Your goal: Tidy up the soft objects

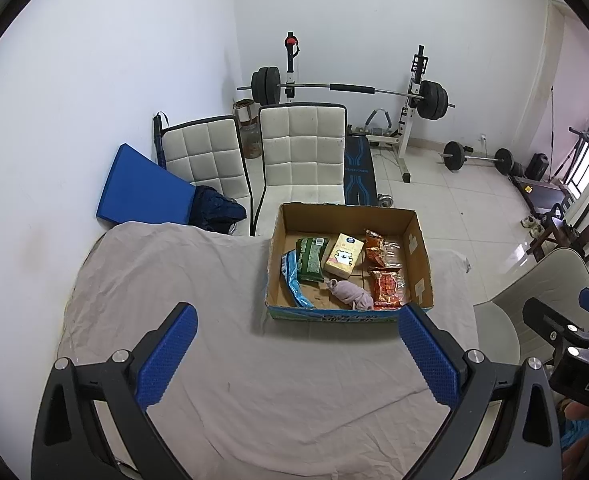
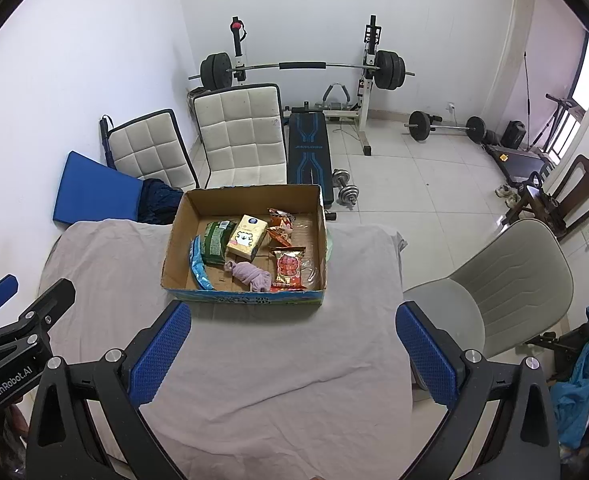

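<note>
An open cardboard box (image 1: 416, 256) (image 2: 178, 236) stands on the far part of a table covered with a grey cloth (image 1: 182, 292) (image 2: 106, 264). In it lie a green packet (image 1: 312, 259) (image 2: 215, 242), a yellow tissue pack (image 1: 343, 255) (image 2: 246, 237), a blue packet (image 1: 294, 282) (image 2: 199, 268), a rolled purple cloth (image 1: 350, 294) (image 2: 250, 274) and red snack packets (image 1: 388, 286) (image 2: 288, 266). My left gripper (image 1: 296, 316) is open and empty, held back from the box. My right gripper (image 2: 292, 314) is open and empty, near the box's front side.
Two white padded chairs (image 1: 302, 148) (image 2: 240, 132) and a blue pad (image 1: 138, 184) stand behind the table. A weight bench with barbell (image 2: 306, 66) is at the back wall. A beige chair (image 2: 506, 288) stands to the table's right.
</note>
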The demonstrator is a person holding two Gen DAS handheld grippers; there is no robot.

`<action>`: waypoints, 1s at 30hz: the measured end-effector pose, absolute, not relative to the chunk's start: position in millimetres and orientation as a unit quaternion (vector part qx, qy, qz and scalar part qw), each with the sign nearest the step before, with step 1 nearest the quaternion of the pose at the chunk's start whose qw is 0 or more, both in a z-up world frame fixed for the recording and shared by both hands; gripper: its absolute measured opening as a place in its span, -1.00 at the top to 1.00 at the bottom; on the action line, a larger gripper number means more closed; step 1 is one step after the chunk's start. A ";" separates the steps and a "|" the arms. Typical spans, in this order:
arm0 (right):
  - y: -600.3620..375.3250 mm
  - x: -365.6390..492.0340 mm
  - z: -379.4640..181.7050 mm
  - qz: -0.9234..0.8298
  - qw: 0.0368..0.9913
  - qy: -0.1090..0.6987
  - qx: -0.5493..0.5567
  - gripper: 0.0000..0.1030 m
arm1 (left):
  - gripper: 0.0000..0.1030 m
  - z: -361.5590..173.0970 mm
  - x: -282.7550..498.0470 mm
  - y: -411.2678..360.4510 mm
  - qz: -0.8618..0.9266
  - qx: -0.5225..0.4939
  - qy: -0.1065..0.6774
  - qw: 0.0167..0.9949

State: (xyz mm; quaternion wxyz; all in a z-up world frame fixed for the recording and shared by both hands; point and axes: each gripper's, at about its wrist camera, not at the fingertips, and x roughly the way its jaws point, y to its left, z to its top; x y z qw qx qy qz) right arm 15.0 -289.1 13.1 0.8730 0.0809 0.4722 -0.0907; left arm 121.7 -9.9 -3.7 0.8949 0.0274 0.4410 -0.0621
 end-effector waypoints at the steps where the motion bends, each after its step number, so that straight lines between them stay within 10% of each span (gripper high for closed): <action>1: -289.3 14.9 12.9 -0.091 0.873 0.472 0.080 -1.00 | -1.00 -3.4 122.1 -9.6 -0.063 0.027 0.441 0.895; 30: -288.1 9.9 15.7 -0.094 0.876 0.468 0.072 -1.00 | -1.00 1.6 123.1 -8.4 -0.063 0.036 0.432 0.899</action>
